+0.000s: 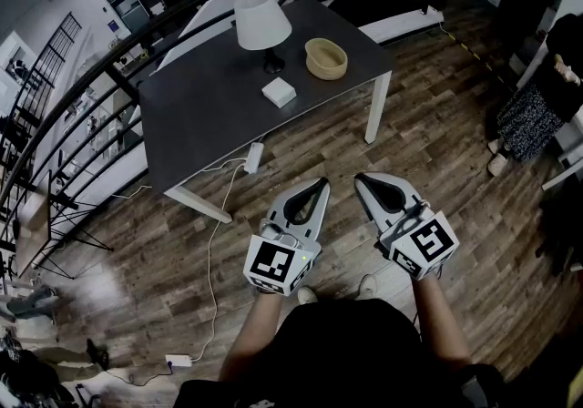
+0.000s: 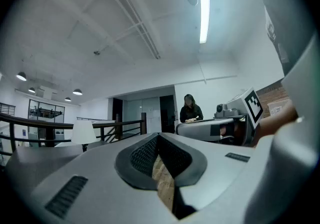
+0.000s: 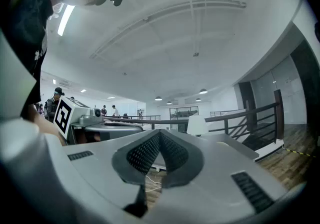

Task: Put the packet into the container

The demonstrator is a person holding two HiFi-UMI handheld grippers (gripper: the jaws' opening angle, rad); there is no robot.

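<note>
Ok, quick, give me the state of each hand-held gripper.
Left hand-held gripper: closed, holding nothing.
Right hand-held gripper: closed, holding nothing.

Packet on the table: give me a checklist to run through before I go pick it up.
1. Packet visible, lying free on the table: ok.
2. Container upright, open top, looks empty: ok.
3. Left gripper empty: ok, jaws together on nothing.
4. Right gripper empty: ok, jaws together on nothing.
5. Jaws open for a grasp: not ok.
6. Grippers at the table: not ok, both over the floor, short of it.
</note>
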